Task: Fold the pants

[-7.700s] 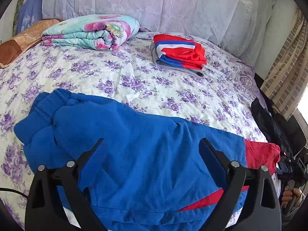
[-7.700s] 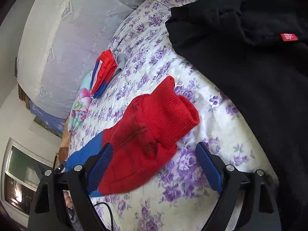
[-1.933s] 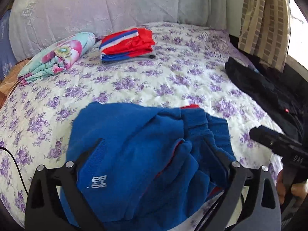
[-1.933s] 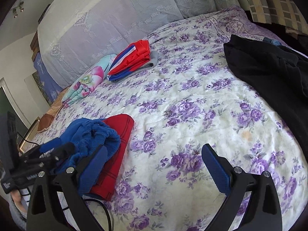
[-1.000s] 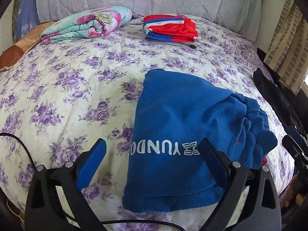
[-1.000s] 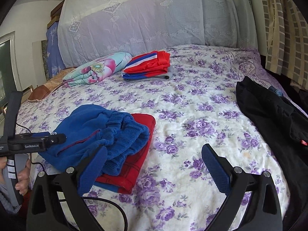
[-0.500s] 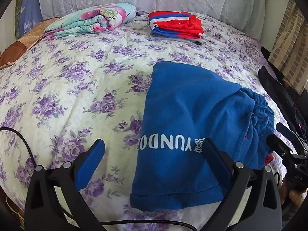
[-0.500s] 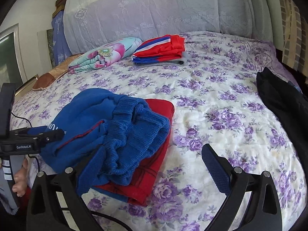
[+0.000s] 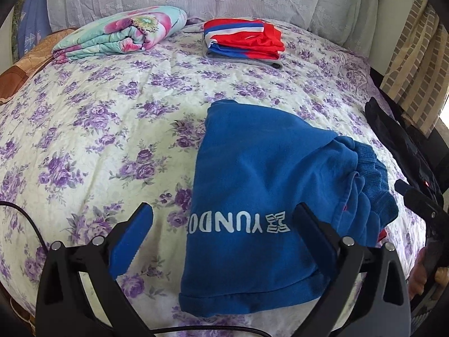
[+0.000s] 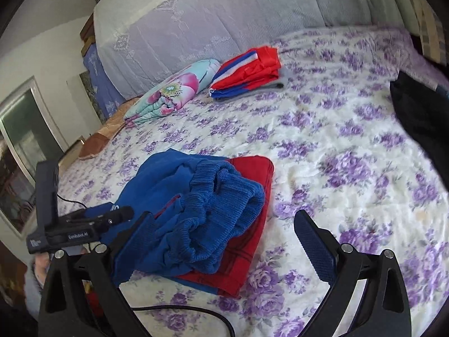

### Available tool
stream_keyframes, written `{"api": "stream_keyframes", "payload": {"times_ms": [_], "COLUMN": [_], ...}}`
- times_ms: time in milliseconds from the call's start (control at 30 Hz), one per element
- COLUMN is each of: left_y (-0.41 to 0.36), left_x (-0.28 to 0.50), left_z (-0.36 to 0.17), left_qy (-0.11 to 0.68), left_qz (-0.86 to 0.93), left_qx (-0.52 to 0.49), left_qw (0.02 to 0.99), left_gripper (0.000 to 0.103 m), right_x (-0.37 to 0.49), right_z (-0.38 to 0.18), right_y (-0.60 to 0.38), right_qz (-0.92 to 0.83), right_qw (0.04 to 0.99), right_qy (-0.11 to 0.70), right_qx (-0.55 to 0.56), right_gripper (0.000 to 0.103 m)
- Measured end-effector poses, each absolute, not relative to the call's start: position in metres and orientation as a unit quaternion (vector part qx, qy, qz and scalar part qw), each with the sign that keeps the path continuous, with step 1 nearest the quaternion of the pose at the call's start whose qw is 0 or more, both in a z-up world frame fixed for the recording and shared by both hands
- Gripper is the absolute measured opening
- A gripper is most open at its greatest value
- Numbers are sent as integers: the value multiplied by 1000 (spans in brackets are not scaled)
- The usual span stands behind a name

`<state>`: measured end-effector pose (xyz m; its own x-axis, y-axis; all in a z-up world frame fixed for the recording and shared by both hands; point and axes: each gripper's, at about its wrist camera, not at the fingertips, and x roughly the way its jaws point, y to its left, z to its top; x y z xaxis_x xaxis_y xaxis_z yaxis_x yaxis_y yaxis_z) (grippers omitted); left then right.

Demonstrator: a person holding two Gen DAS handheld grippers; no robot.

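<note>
The blue pants lie folded into a bundle on the floral bedspread, white lettering facing up, ribbed waistband bunched at the right. In the right wrist view the pants show a red part underneath. My left gripper is open and empty, hovering over the near edge of the bundle. My right gripper is open and empty, just in front of the waistband side. The left gripper's body shows in the right wrist view; the right one shows at the edge of the left wrist view.
A folded red, white and blue garment stack and a rolled floral blanket lie near the headboard. A black garment lies at the bed's right edge. A black cable runs along the near edge.
Both grippers stay open. The left view has pulled back slightly from the folded pants; the right gripper has moved closer to the waistband side. The pants have not moved.
</note>
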<state>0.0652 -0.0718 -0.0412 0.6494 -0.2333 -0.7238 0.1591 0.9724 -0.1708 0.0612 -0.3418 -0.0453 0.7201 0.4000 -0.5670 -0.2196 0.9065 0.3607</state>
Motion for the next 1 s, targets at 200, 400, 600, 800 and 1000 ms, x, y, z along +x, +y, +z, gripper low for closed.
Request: {"api": "stream_keyframes", "payload": {"times_ms": [200, 400, 600, 800, 1000], "left_y": [-74, -64, -71, -76, -61], "left_x": [75, 85, 91, 83, 88], "left_z": [-46, -48, -64, -57, -66], "left_qy": [410, 414, 437, 428, 424], "left_qz": [-119, -114, -155, -209, -183], "left_qx": [-49, -60, -99, -92, -106], "left_qw": [903, 901, 880, 874, 881], "left_gripper": [99, 99, 92, 60, 94], "right_x": [92, 111, 107, 102, 101], "right_z": [-70, -85, -85, -78, -79], "right_y": [-353, -341, -319, -315, -317], "right_qz": [222, 228, 223, 225, 228], "right_qw": [862, 844, 867, 880, 879], "right_qy": [381, 421, 414, 397, 399], "right_qx": [250, 240, 162, 128, 126], "right_gripper": [99, 99, 74, 61, 61]}}
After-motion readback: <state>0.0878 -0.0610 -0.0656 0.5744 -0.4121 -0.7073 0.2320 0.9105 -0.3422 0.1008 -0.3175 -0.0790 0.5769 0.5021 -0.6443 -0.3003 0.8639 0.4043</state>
